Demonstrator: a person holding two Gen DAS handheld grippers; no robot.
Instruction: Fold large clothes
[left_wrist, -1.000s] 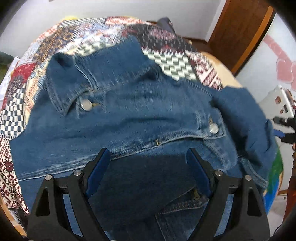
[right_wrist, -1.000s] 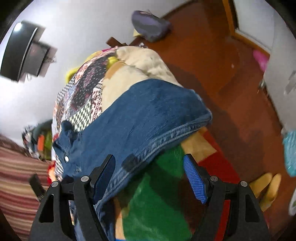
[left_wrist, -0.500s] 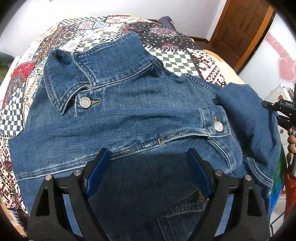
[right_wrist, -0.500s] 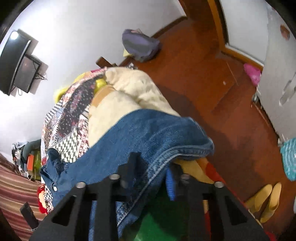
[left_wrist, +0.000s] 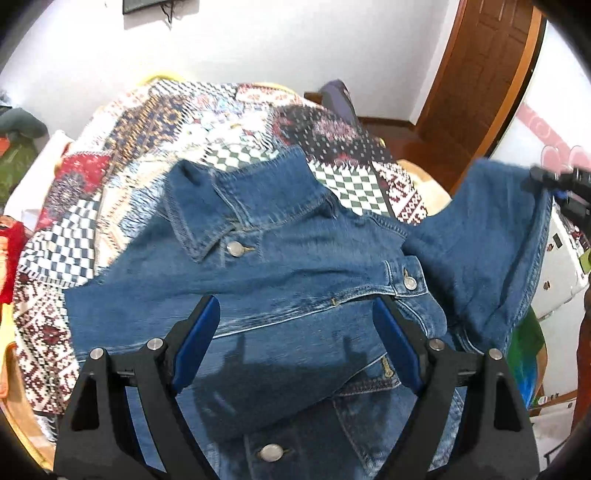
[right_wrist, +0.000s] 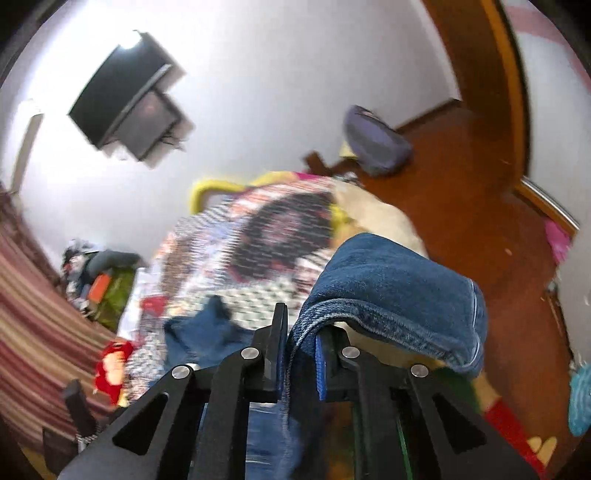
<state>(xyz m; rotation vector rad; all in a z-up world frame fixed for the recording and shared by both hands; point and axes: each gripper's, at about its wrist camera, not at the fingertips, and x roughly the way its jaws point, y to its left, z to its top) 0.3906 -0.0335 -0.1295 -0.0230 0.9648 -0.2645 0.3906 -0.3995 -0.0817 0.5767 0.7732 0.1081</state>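
A blue denim jacket (left_wrist: 280, 266) lies front-up on a patchwork quilt (left_wrist: 155, 147), collar toward the far side, one sleeve folded across its chest. My left gripper (left_wrist: 295, 339) is open and empty, hovering just above the jacket's lower front. My right gripper (right_wrist: 299, 350) is shut on the cuff end of the jacket's right sleeve (right_wrist: 391, 288) and holds it lifted off the bed. In the left wrist view that sleeve (left_wrist: 487, 236) hangs raised at the right, with the right gripper (left_wrist: 554, 181) at its top edge.
The quilt-covered bed fills the middle. A wooden door (left_wrist: 480, 85) and red-brown floor (right_wrist: 461, 177) lie to the right. A dark wall-mounted screen (right_wrist: 125, 99) hangs above. A bag (right_wrist: 373, 140) sits beyond the bed's far end. Clutter (right_wrist: 99, 277) lies at the left.
My right gripper closed on the sleeve cuff and lifted it up off the bed's right side. My left gripper stayed open and pulled back slightly over the jacket.
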